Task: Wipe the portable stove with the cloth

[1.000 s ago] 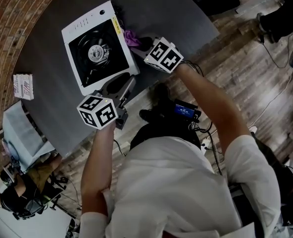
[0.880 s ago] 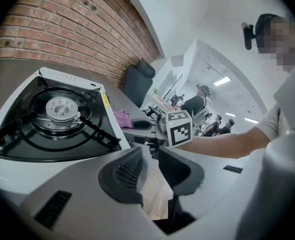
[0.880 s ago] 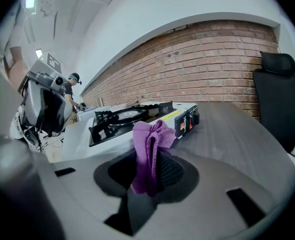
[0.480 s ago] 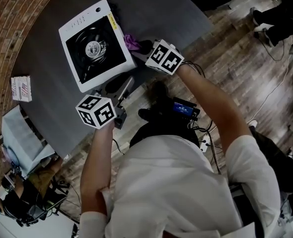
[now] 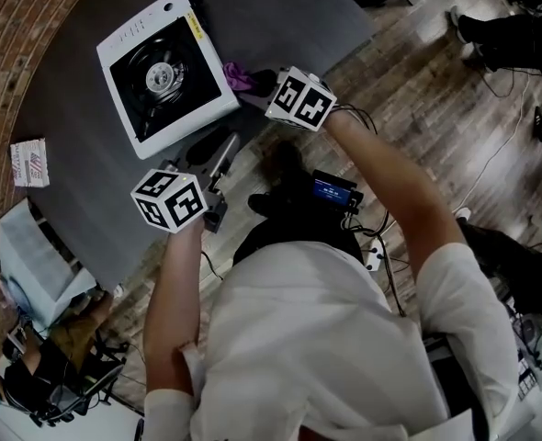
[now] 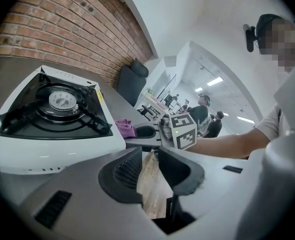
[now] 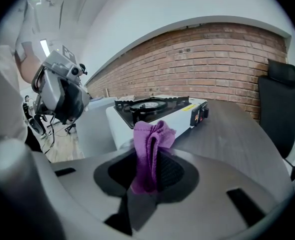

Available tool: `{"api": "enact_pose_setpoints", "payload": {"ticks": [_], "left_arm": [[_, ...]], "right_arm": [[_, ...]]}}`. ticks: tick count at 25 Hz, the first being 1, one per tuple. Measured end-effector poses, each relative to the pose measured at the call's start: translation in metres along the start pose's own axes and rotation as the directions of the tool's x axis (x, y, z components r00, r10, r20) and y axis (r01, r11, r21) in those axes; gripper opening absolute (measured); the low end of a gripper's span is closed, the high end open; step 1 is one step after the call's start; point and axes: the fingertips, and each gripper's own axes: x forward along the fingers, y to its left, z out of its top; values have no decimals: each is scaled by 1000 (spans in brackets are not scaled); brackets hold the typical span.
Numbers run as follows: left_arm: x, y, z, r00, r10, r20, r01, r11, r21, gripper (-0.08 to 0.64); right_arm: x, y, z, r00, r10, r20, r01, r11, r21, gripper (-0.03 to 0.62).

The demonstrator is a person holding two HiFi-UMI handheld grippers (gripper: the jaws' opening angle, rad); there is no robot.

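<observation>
While your right gripper [image 7: 148, 170] points across the table, its jaws are clamped tight on the small purple fabric cloth [image 7: 150, 148], folded and bunched. The cloth fills the gap between the dark ribbed pads and pokes out past the tips in a rumpled tuft. So the cloth is off the table and in your grip, not on the stove.

Look just beyond that tuft: the white square portable gas stove with the black burner top [image 7: 158, 107] sits right there, its yellow-labelled side turned toward you. From the head view, the cloth [image 5: 237, 74] hangs at the right gripper's [image 5: 255, 82] tips, just beside the stove's [image 5: 160, 68] right edge near that yellow label. Whether fabric meets metal, I can't tell from here.

Over to your left gripper [image 6: 150, 168]: jaws standing apart, nothing between them, just wooden floor showing through the gap. Ahead and to its left, the stove [image 6: 54, 115] sits close, burner ring and black pan supports plain to see. In the head view, the left gripper [image 5: 216, 152] hovers at the near edge of the round dark grey table [image 5: 280, 16], just short of the stove's near side.

Further out, a small white box with red print [image 5: 29, 161] lies near the table's left edge, well apart from the stove. A red brick wall [image 7: 212, 59] curves behind the table.
</observation>
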Motion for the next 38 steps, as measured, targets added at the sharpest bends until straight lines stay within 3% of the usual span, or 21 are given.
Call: {"api": "enact_pose_setpoints", "payload": {"ticks": [10, 25, 31, 38], "left_arm": [[-10, -15, -13, 999, -35, 10, 35, 999, 6, 107], [-31, -33, -23, 997, -70, 44, 69, 997, 39, 107], [-49, -34, -26, 994, -74, 75, 70, 996, 50, 107], [-71, -31, -20, 987, -80, 139, 73, 996, 56, 107]], "right_arm": [[-19, 31, -14, 999, 21, -43, -23, 999, -28, 106], [-33, 54, -25, 993, -58, -103, 57, 998, -9, 106], [-43, 78, -30, 989, -49, -139, 48, 999, -15, 106], [-66, 74, 6, 986, -95, -137, 99, 995, 18, 106]]}}
